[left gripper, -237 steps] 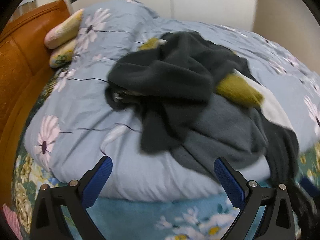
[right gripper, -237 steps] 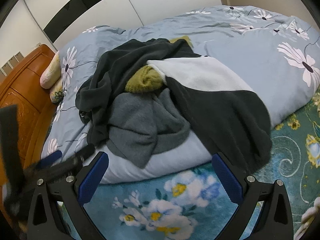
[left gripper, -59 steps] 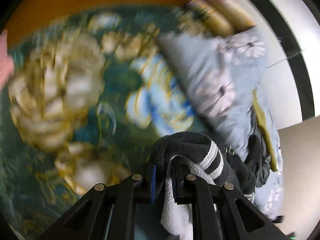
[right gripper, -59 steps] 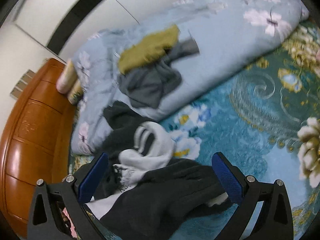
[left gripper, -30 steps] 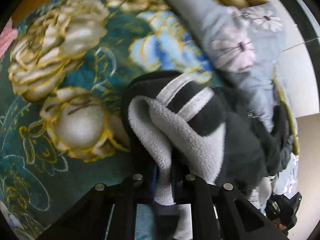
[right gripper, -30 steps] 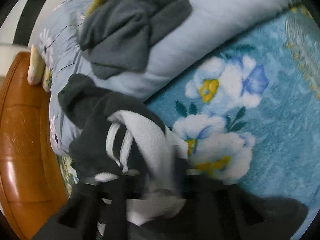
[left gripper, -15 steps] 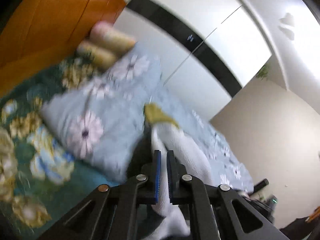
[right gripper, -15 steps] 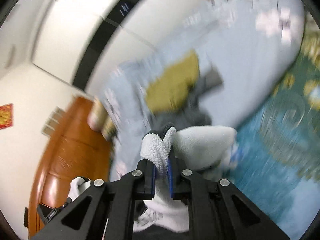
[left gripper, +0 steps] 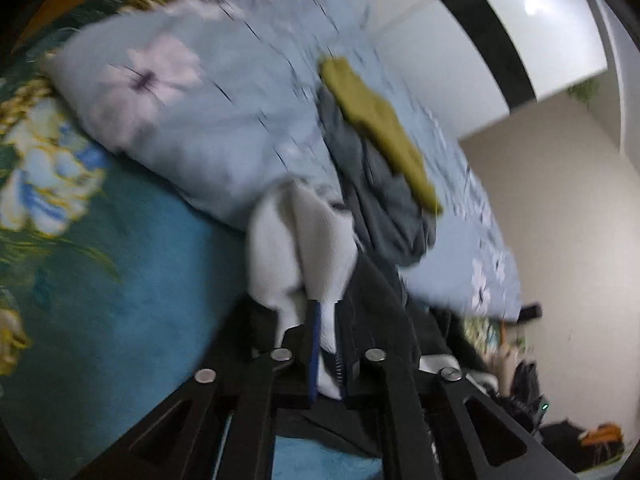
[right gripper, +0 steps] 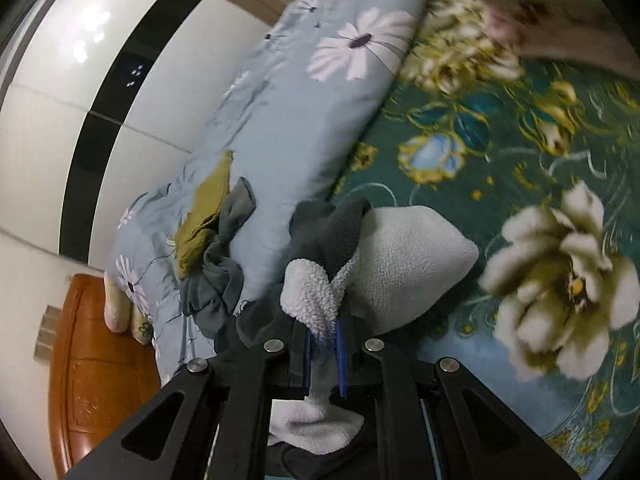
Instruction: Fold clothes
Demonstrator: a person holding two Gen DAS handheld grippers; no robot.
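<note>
- Left wrist view: left gripper (left gripper: 326, 354) clamped tight on a fold of the fleece jacket (left gripper: 296, 248), white pile bunched straight ahead of the fingers, black outer cloth draped over the right finger.
- Right wrist view: right gripper (right gripper: 322, 354) likewise closed on the fleece jacket (right gripper: 400, 260), a curly white edge pinched between the blue pads, a dark grey flap just beyond, a pale rounded panel spreading ahead and to the right.
- Jacket held up between both grippers, above the teal floral bedspread (right gripper: 500, 184); same bedspread filling the space left of the left gripper (left gripper: 120, 260).
- Pale blue quilt (left gripper: 192, 92) with white daisies lying ahead of the left gripper, directly behind the raised jacket; in the right wrist view, quilt (right gripper: 304, 100) stretching ahead and to the left.
- On the quilt, an olive garment (left gripper: 380, 128) resting over a grey garment (left gripper: 384, 200), ahead and right of the left gripper; same pair ahead and left of the right gripper, olive (right gripper: 204, 216) touching grey (right gripper: 220, 276).
- Wooden headboard (right gripper: 92, 368) far left of the right gripper, a cream pillow (right gripper: 116, 308) against it.
- White wardrobe with a black band (right gripper: 120, 80) beyond the quilt.
- Blurred bare arm (right gripper: 560, 12) across the upper right of the right wrist view.
- Left wrist view motion-blurred; small clutter at its far right not identifiable.
</note>
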